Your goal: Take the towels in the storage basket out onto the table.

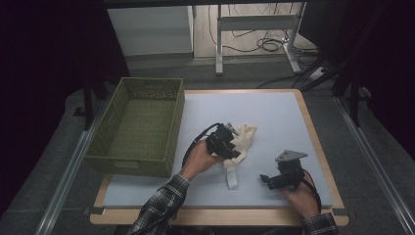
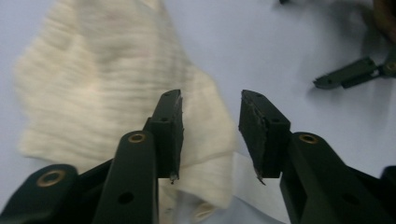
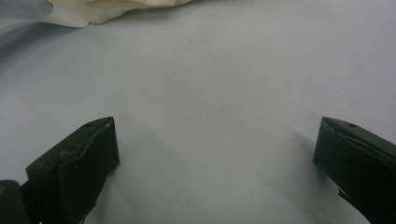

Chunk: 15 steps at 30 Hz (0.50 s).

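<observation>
A cream cloth point(image 1: 246, 134) lies crumpled near the middle of the pale blue mat point(image 1: 279, 112), with a white strip point(image 1: 232, 179) trailing toward the front. My left gripper point(image 1: 234, 148) hovers over the cloth's left edge. In the left gripper view its jaws point(image 2: 211, 100) stand apart above the cloth point(image 2: 93, 84), whose edge lies under the left jaw, and nothing is pinched between the pads. My right gripper point(image 1: 265, 179) rests low at the front right, apart from the cloth. Its jaws point(image 3: 217, 123) are wide open over bare mat, with the cloth point(image 3: 116, 7) at the far top edge.
An olive green mesh basket point(image 1: 137, 164) stands on the left side of the table and looks empty. The mat lies on a wooden tabletop point(image 1: 313, 125). Desk legs and cables point(image 1: 264, 44) are on the floor beyond the table.
</observation>
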Tool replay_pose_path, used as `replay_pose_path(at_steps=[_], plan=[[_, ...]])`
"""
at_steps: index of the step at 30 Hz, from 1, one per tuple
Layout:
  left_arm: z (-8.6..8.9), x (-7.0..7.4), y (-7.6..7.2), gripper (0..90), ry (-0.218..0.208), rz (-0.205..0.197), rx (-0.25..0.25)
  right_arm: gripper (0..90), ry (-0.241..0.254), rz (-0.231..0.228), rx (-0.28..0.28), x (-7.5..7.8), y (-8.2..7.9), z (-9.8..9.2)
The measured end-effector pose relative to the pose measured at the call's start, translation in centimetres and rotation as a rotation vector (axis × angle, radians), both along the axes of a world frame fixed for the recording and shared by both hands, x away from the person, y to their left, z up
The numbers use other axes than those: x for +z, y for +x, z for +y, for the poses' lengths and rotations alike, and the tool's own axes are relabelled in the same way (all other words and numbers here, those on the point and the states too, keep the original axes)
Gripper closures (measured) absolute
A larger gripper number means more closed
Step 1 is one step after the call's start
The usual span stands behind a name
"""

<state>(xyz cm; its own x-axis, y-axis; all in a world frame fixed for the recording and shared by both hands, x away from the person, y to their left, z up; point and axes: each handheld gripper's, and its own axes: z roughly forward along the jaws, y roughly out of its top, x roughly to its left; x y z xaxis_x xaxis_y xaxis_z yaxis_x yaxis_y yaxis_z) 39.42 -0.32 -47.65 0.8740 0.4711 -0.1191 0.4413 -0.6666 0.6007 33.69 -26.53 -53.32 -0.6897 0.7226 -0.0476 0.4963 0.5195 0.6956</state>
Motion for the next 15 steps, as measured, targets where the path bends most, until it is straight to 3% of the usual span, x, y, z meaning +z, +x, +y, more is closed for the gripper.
replay_pose_path(at_steps=[6, 9, 10, 11, 13, 14, 15], plan=[[-1.0, -2.0, -0.5, 57.1, 0.032, 0.016, -0.010, 0.1, 0.000, 0.001, -0.001, 0.0, 0.0, 0.0], [-1.4, -3.0, -0.8, 63.6, 0.095, -0.020, 0.005, 0.0, 0.000, 0.001, -0.002, 0.0, 0.0, 0.0], [-1.4, -3.0, -0.8, 69.5, 0.095, -0.020, 0.005, 0.0, 0.000, 0.001, -0.002, 0.0, 0.0, 0.0], [-1.4, -3.0, -0.8, 69.5, 0.095, -0.020, 0.006, 0.0, 0.001, 0.001, -0.002, 0.0, 0.0, 0.0], [-0.9, -2.4, -0.7, 83.1, 0.062, -0.013, 0.016, 0.0, 0.000, 0.001, -0.001, 0.0, 0.0, 0.0], [-0.9, -2.4, -0.7, 84.1, 0.062, -0.013, 0.016, 0.1, 0.000, 0.002, -0.001, 0.0, 0.0, 0.0], [-0.4, -1.7, -0.5, 84.6, 0.033, -0.011, 0.025, 0.1, 0.000, 0.001, -0.002, 0.0, 0.0, 0.0]])
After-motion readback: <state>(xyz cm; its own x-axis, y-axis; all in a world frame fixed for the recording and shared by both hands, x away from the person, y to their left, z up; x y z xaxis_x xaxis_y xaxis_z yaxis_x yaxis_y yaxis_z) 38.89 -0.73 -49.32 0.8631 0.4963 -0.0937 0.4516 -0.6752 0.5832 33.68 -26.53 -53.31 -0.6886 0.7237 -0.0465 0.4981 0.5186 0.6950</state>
